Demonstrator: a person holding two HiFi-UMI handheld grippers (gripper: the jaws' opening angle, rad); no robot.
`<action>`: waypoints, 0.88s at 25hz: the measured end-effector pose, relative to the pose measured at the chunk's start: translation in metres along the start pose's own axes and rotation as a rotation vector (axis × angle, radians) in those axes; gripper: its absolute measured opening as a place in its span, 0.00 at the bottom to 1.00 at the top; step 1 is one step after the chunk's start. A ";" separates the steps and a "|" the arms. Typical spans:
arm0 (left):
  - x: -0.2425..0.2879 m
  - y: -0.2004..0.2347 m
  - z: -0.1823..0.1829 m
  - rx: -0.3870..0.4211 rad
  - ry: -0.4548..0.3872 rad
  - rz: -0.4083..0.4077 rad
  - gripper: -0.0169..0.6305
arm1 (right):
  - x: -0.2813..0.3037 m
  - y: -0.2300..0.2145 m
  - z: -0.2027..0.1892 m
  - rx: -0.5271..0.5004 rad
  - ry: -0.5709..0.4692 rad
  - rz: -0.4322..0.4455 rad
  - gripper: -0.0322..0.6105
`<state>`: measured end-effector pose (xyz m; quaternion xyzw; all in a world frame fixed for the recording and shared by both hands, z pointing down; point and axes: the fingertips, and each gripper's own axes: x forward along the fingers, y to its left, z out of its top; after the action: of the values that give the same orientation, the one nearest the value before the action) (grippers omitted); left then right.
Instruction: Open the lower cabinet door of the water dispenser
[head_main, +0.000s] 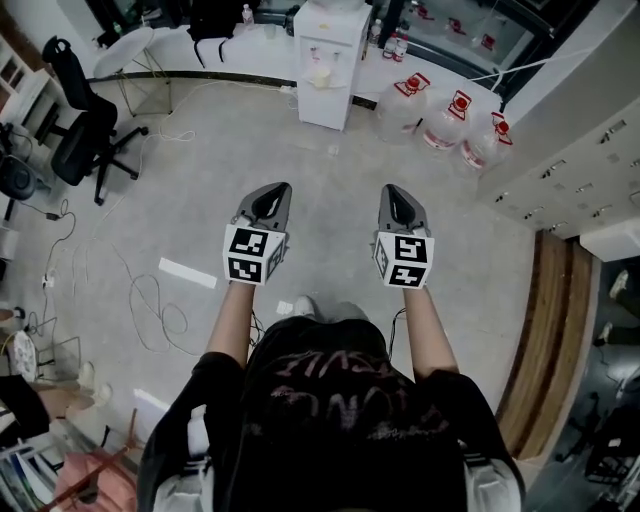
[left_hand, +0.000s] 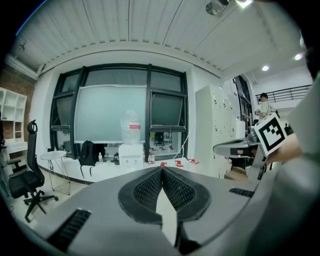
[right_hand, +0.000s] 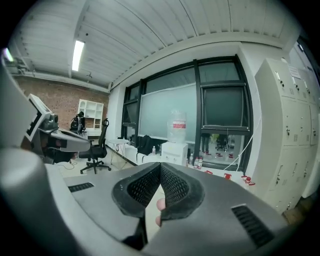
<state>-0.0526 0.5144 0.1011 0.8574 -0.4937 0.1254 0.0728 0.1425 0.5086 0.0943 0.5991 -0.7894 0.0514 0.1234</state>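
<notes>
The white water dispenser (head_main: 331, 62) stands against the far wall with a clear bottle on top; its lower cabinet door looks closed. It also shows small and distant as the dispenser (left_hand: 131, 156) in the left gripper view and the dispenser (right_hand: 175, 151) in the right gripper view. My left gripper (head_main: 272, 194) and right gripper (head_main: 396, 196) are held side by side over bare floor, well short of the dispenser. Both point toward it. Each has its tips touching, shut on nothing: left gripper (left_hand: 162, 169), right gripper (right_hand: 160, 164).
Several large water jugs with red caps (head_main: 445, 122) lie right of the dispenser. A black office chair (head_main: 82, 125) stands at the left, with loose cables (head_main: 140, 295) on the floor. White lockers (head_main: 580, 180) line the right side. A low ledge (head_main: 200, 60) runs along the windows.
</notes>
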 end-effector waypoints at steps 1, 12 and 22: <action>0.004 0.006 0.001 0.002 0.000 -0.007 0.04 | 0.006 0.002 0.002 -0.004 -0.002 -0.006 0.07; 0.078 0.057 -0.010 -0.015 0.051 -0.042 0.04 | 0.095 -0.005 -0.007 -0.005 0.057 -0.008 0.07; 0.213 0.111 0.013 -0.002 0.114 -0.035 0.04 | 0.232 -0.068 -0.002 0.023 0.092 0.012 0.07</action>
<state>-0.0443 0.2793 0.1500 0.8573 -0.4739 0.1722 0.1038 0.1497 0.2734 0.1509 0.5928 -0.7858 0.0888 0.1524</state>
